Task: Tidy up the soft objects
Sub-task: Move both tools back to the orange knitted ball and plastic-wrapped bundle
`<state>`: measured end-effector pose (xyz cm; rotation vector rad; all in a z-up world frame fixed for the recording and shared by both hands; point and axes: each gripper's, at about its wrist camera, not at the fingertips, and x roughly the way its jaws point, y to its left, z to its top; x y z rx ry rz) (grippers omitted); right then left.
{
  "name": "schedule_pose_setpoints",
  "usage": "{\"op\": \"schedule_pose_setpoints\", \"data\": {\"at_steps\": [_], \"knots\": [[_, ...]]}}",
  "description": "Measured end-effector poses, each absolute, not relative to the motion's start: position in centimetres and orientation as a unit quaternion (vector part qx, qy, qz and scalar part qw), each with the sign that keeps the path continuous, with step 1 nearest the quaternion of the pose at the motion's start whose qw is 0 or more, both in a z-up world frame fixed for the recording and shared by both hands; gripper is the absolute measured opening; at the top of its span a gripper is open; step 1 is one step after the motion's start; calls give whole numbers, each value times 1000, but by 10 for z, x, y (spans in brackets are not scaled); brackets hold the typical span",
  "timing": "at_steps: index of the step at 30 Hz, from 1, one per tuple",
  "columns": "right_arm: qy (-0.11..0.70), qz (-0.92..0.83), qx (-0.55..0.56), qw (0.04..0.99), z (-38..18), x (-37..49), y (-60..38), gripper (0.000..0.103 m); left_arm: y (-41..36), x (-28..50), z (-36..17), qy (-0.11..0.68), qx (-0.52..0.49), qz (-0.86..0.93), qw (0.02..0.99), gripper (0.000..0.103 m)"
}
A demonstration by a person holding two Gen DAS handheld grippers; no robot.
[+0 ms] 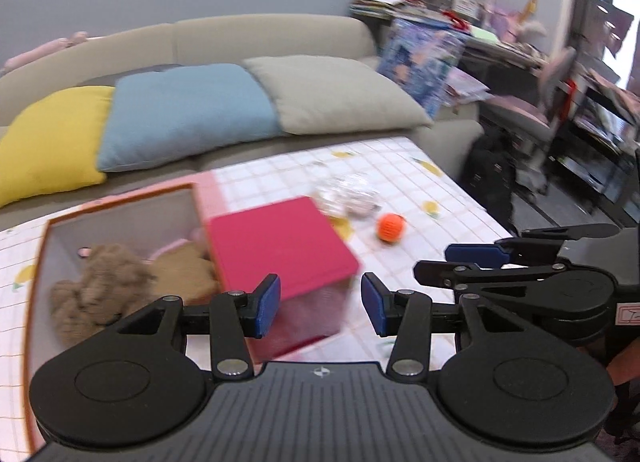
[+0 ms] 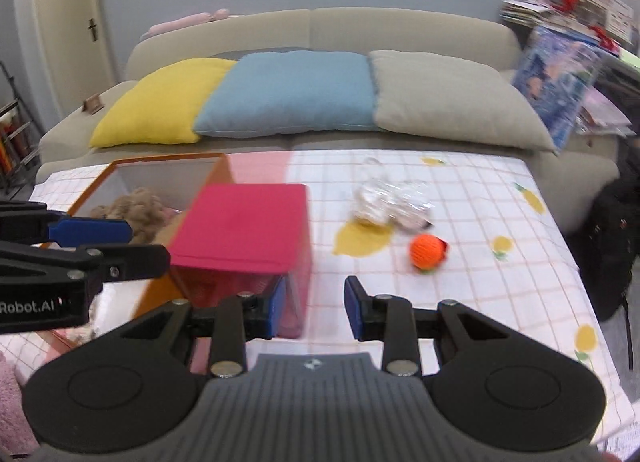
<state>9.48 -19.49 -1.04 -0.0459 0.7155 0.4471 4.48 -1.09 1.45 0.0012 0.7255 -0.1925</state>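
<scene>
We note left gripper (image 1: 320, 304) with blue pads apart, nothing between them; right gripper (image 2: 315, 308) likewise parted and empty. Both hover above checked, lemon-print cloth surface (image 2: 472, 221). Open orange-rimmed box (image 1: 120, 201) holds fuzzy brown plush toys (image 1: 100, 282); magenta fabric-topped cube bin (image 2: 244, 221) touches its right side. Small orange knitted ball (image 2: 426, 251) lies loose on surface, just beside crumpled clear plastic wrapper (image 2: 392, 201) (contents unclear). Beige sofa (image 2: 320, 27) behind carries yellow (image 2: 160, 101), blue (image 2: 292, 89) and grey cushions (image 2: 452, 97).

Both wrist views near, angled down over table (image 1: 420, 189), facing sofa (image 2: 312, 29)
</scene>
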Motion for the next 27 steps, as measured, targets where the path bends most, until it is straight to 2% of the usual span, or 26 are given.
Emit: {"op": "schedule_pose_setpoints", "data": {"at_steps": [8, 10, 22, 27], "knots": [[323, 189, -49, 926, -27, 92, -225, 33, -56, 61, -3, 381, 30, -135, 914, 54], [320, 185, -49, 928, -31, 95, -231, 38, -65, 65, -6, 385, 42, -141, 911, 54], [349, 159, 32, 923, -66, 145, -266, 45, -99, 116, -22, 405, 111, -163, 893, 54], [325, 165, 2, 931, -78, 173, -260, 55, -106, 150, -25, 408, 159, -170, 883, 54]]}}
